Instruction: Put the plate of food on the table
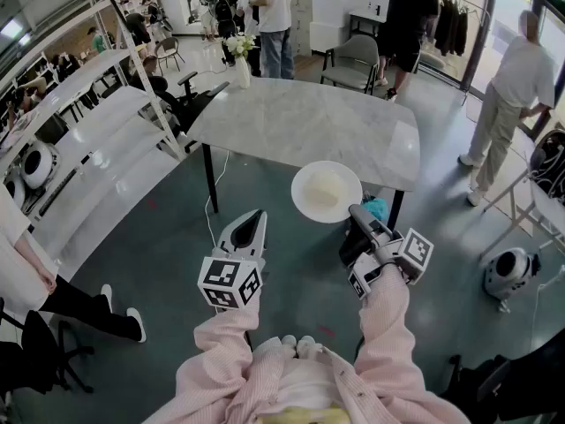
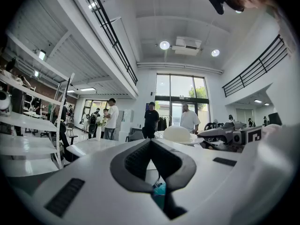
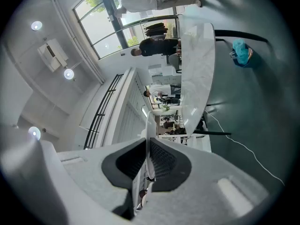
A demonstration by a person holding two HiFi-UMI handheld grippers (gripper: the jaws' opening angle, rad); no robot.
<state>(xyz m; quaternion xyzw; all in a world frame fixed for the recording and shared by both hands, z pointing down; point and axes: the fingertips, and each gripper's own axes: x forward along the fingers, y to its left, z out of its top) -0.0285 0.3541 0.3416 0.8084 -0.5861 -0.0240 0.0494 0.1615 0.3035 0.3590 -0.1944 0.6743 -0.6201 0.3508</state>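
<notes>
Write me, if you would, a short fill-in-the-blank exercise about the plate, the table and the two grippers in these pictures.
1. The right gripper pinches the white plate by its ____.
2. The left gripper has ____ between its jaws.
3. The plate does not yet rest ____ the marble table.
4. At a far corner of that table stands a vase of ____.

Missing words: rim; nothing; on; flowers.

Right gripper [image 1: 356,211] holds plate [image 1: 325,193], seemingly above table [image 1: 309,122] edge.
</notes>
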